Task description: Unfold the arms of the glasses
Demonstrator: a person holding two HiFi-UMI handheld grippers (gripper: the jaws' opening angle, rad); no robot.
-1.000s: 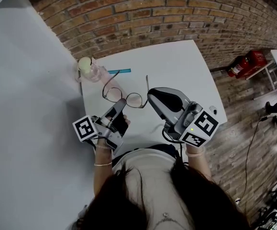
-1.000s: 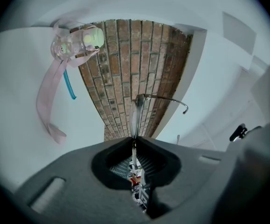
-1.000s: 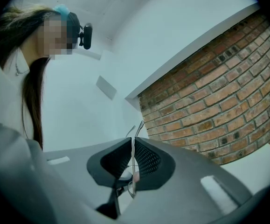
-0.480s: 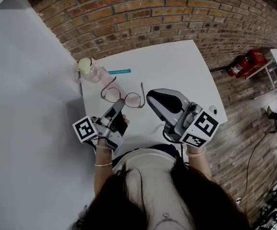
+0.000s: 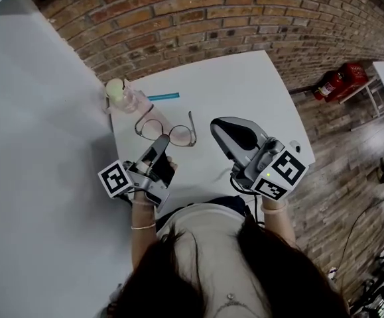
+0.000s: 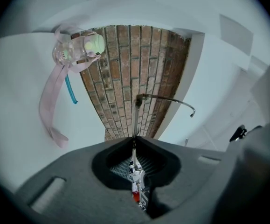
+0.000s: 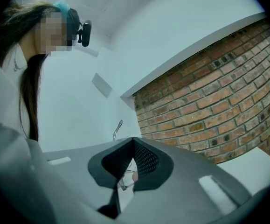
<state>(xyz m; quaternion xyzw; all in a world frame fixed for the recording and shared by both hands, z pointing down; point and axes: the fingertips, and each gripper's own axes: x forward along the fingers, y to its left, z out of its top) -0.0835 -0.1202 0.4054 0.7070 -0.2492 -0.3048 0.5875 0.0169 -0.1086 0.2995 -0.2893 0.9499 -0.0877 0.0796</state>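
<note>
A white rectangular bench [image 5: 245,91] stands with its far edge close to a red-brown brick wall [image 5: 211,12]. Its left edge lies along a plain pale surface. Past its right edge is a wooden plank floor [image 5: 337,151], where a red fire extinguisher [image 5: 337,81] lies well away from the bench. The widest open stretch of bench runs from the middle to the far right corner.

The thin metal-rimmed glasses with rounded clear lenses [image 5: 182,136] sit over the left half of the bench, nearer its near edge. Their long axis, lens to lens, runs roughly along that edge with a slight slant. One slim arm stands out at about a right angle from the right-hand end and points toward the brick wall, its tip hooked.

The grey plastic left tongs [image 5: 164,142] are closed on the lens frame, which shows edge-on as a thin line pinched between the ribbed pads. The grey right tongs [image 5: 219,127] are closed and empty, hovering just right of the raised arm without touching it.

At the far left corner lies a clear pink plastic bottle with a pale green cap [image 5: 124,97], trailing a soft pink strap. A slim turquoise stick [image 5: 164,97] lies just beside it.
</note>
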